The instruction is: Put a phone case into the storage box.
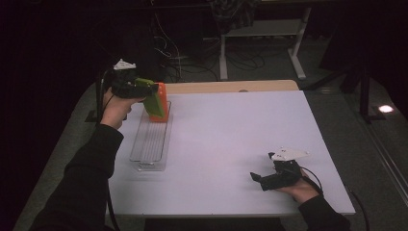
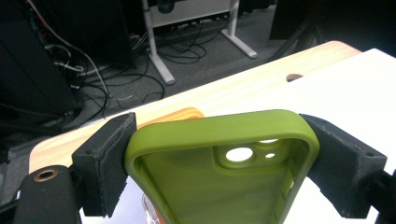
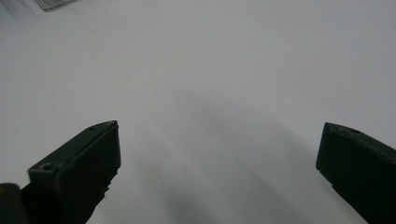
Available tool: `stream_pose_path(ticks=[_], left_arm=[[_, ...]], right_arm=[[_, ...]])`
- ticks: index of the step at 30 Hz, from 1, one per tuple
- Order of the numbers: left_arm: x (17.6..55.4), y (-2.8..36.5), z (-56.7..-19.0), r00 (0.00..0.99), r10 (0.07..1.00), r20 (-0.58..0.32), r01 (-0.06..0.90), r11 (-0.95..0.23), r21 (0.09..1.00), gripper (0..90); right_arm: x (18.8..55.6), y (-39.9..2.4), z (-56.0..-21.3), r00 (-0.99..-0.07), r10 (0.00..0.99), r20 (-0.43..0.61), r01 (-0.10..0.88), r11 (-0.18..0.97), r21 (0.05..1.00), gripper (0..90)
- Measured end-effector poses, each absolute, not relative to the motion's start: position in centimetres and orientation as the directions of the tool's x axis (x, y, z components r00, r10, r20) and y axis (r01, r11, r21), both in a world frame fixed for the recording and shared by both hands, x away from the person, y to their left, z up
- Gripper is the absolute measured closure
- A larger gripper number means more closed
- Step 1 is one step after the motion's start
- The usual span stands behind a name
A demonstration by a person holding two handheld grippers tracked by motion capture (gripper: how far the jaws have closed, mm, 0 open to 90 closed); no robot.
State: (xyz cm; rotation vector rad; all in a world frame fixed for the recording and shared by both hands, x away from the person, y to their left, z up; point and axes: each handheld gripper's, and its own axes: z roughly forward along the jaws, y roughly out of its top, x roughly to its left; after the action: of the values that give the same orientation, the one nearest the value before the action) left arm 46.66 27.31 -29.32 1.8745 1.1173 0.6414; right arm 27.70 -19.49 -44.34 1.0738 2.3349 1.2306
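My left gripper (image 1: 144,94) is shut on a green phone case (image 1: 153,99), with both pads pressed on the case's long sides (image 2: 219,163). It holds the case over the far end of a clear plastic tray (image 1: 151,142). Just behind the green case an orange phone case (image 1: 162,103) stands upright in that end of the tray, and its top edge (image 2: 175,115) peeks past the green one. My right gripper (image 1: 257,179) rests low over the white table (image 1: 226,144) at the near right, jaws wide apart (image 3: 219,158) with nothing between them.
The white sheet covers a wooden tabletop (image 1: 231,86) whose far strip stays bare, with a small hole (image 2: 294,76) in it. Cables and white table legs (image 1: 223,53) lie on the floor beyond. A corner of the clear tray (image 3: 53,3) lies far off in the right gripper view.
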Motion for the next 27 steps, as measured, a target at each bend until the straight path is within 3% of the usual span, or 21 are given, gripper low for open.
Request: stream_pose_path(ticks=[27], left_arm=[[48.2,26.2,-34.4,0.375,0.925,0.06,0.532,-0.268,0.803,14.6]], right_arm=[[27.7,-19.4,-44.4,-0.683,0.726,0.077,0.476,0.363,0.801,0.0]])
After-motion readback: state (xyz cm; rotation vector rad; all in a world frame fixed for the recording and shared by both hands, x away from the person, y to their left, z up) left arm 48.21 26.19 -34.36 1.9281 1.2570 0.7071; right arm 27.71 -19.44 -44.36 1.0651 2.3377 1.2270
